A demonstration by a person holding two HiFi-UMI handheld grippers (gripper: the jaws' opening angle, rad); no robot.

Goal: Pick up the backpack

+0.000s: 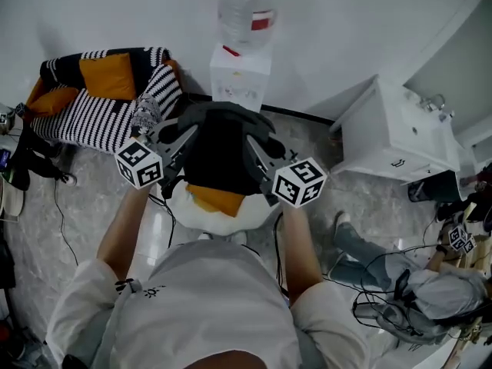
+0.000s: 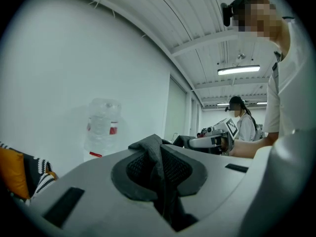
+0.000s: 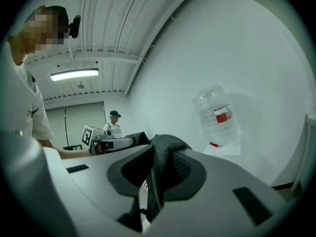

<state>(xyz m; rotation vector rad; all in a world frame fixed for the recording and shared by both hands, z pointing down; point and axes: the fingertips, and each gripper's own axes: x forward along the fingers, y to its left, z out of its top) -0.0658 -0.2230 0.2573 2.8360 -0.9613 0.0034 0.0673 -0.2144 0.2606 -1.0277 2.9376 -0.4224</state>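
Note:
A black backpack (image 1: 219,151) with an orange and white bottom hangs in the air in front of me in the head view. My left gripper (image 1: 183,135) is shut on its dark shoulder strap (image 2: 159,168) at the left side. My right gripper (image 1: 255,146) is shut on the other strap (image 3: 159,169) at the right side. In each gripper view a fold of dark strap fabric is pinched between the two grey jaws. Both grippers point level, away from me, with the pack between them.
A water dispenser (image 1: 240,74) with a large bottle (image 1: 246,10) stands against the wall just beyond the pack. A striped sofa (image 1: 108,98) with orange cushions is at the left, a white cabinet (image 1: 392,133) at the right. Cables and clothes (image 1: 430,294) lie on the floor at right. Another person (image 2: 243,125) stands far off.

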